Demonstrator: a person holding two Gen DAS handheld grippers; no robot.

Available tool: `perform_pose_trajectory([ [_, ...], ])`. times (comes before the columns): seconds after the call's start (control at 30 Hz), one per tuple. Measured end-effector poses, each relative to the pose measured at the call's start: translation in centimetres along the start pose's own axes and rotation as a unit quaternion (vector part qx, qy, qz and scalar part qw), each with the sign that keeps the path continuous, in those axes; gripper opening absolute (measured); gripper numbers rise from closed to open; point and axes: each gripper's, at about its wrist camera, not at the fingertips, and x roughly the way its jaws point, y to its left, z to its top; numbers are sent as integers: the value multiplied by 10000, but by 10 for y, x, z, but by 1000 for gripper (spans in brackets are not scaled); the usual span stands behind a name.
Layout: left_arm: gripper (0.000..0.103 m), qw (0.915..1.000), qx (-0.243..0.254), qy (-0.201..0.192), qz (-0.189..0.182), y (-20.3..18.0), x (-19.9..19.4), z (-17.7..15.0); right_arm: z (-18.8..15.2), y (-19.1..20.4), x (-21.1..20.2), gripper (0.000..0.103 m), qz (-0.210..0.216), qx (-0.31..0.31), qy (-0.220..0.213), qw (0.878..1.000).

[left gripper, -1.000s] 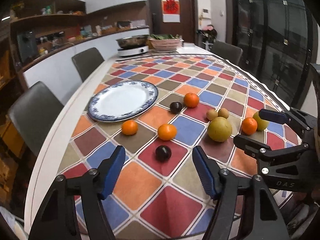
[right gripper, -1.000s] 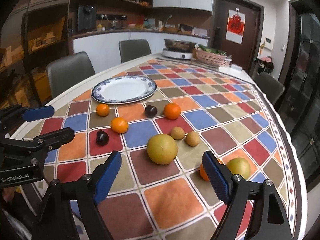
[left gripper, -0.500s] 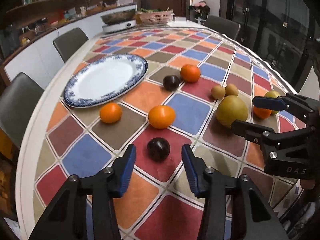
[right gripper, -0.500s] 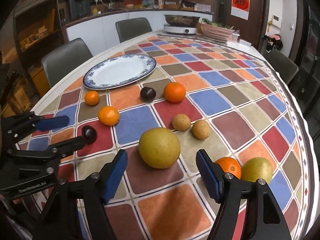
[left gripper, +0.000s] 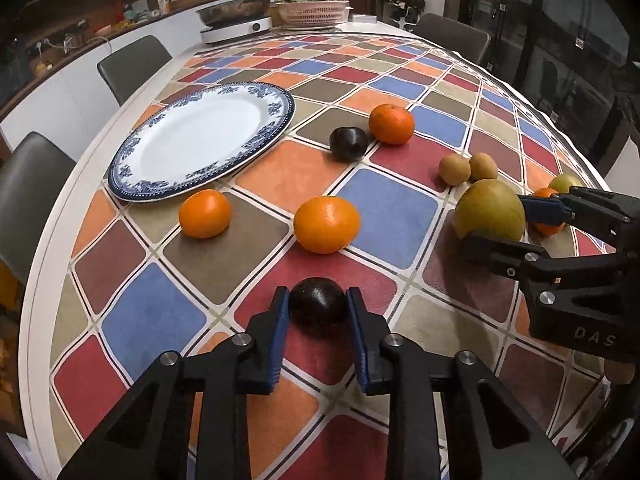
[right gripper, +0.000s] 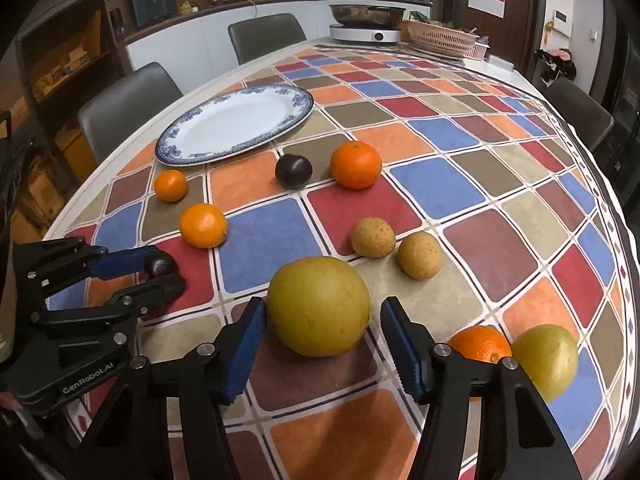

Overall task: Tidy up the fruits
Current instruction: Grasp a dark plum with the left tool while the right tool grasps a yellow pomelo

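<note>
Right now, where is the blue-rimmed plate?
The blue-rimmed plate lies empty on the checked tablecloth, upper left in both wrist views, just beyond the small orange and left of the far dark plum.

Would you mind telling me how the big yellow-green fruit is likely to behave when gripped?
The big yellow-green fruit is round, so probably apt to roll if nudged. It looks bulky, likely heavy. The right hand-held gripper is closing around it with little room to spare.

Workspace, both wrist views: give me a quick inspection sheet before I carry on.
Surface: checkered tablecloth.
Job's things: empty plate; oranges, kiwis, plums and yellow-green fruit loose on the cloth.
Clutter: cooker and basket at the far end.
Grippers: left gripper shut on near plum; right gripper closing around large yellow fruit, pads not yet pressing.
Cables: nothing seen on the table.
Surroundings: chairs, counter, door.
</note>
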Motion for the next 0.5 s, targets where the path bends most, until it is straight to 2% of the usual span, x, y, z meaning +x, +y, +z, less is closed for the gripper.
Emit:
perform_pose_trajectory([
  [0.1,28,10000,-53,-17,-32,1,1,0,-1,2,2,51,-2,-58,37,10000],
  [0.27,28,10000,-85,-41,-31,3,-1,0,-3,5,3,50,-45,-152,15,9999],
  [0.5,28,9995,-115,-298,84,10,-20,8,3,10,-5,50,79,-99,-72,9999],
])
